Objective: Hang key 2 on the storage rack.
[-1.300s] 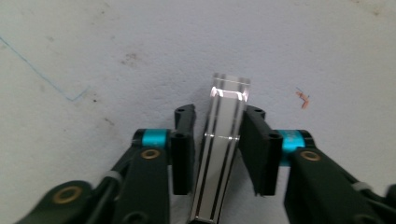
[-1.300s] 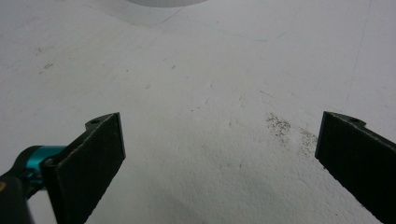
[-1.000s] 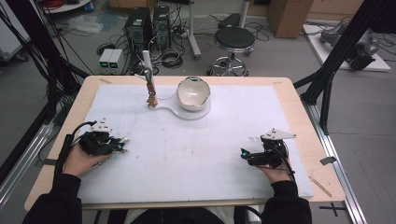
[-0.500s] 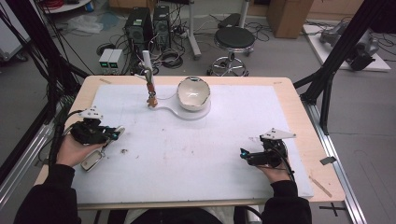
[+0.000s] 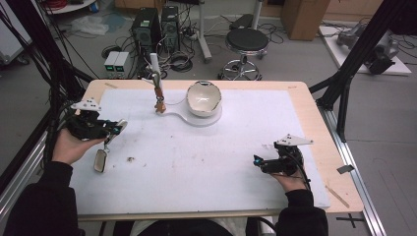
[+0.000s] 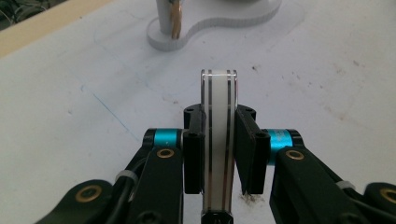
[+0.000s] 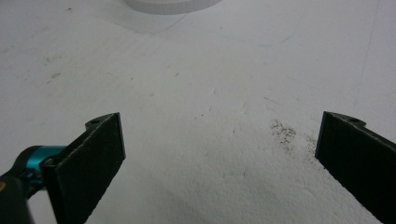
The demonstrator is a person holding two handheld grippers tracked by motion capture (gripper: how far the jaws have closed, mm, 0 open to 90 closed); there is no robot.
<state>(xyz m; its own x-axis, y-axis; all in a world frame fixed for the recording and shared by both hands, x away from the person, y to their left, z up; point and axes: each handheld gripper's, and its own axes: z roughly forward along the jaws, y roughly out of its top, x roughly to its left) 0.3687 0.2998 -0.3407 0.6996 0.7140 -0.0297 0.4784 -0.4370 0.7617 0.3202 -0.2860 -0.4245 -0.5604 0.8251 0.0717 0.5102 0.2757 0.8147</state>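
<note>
On the left side of the counter (image 5: 314, 105), which is a pale wooden board covered by a matt white sheet marked with dark specks, the left tool (image 5: 109, 129) is held clamped on a spoon (image 5: 104, 150). The spoon's flat handle (image 6: 218, 140) is seen edge-on between the black pads in the left gripper view: a pale, smooth strip with rounded end and two thin dark lines along it, pressed on both sides. From the high view the spoon hangs down from the jaws with its oval, dull metallic bowl low over the white sheet, just beside a small brown crumb (image 5: 131, 159). At the far middle of the counter a white base plate (image 5: 183, 118) with a curved, keyhole-like outline is laid; a glossy cream bowl (image 5: 203, 98) is tilted on its wide end, and a slim upright post (image 5: 157, 91) with a brownish lower part stands on its narrow end. The right tool (image 5: 256, 161) is held low over the near right of the sheet with its jaws spread wide and nothing between them; their flat black pads (image 7: 93, 154) show a fine rubbery grain in the right gripper view.
</note>
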